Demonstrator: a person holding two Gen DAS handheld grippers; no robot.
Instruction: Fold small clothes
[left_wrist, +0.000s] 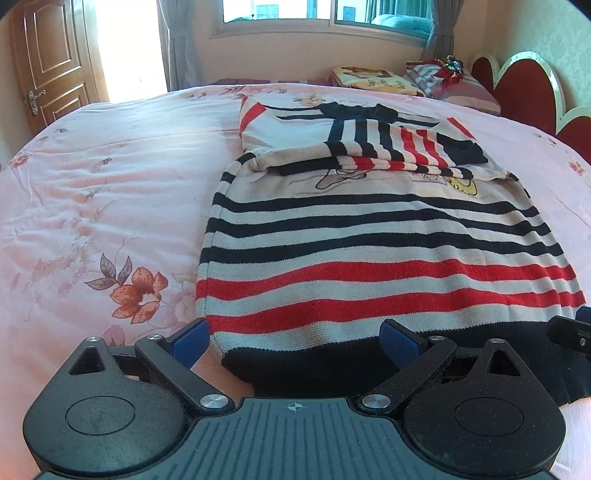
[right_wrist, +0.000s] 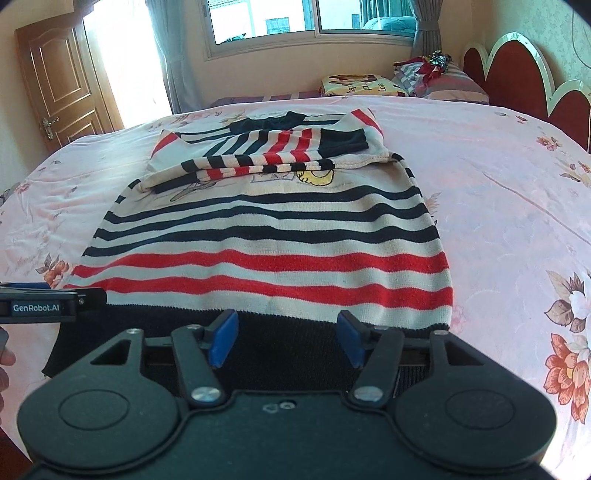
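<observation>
From the left wrist view, the left tongs (left_wrist: 295, 341) stand apart over the near left corner of the cream knitted sweater with navy and red stripes (left_wrist: 369, 236), which lies flat on the pink floral bedspread (left_wrist: 92, 184), sleeves already folded across its chest. From the right wrist view, the right tongs (right_wrist: 288, 339) are likewise apart above the navy hem (right_wrist: 295, 332), gripping nothing. The next move is probably to pinch the hem with both tongs and carry it up toward the collar.

Sweater (left_wrist: 388, 236) hem partly hidden behind left gripper (left_wrist: 295, 341) body. Sweater chest print covered by folded sleeves (right_wrist: 266, 157). Headboard (right_wrist: 524, 81) beyond sweater cut off at frame edge.
</observation>
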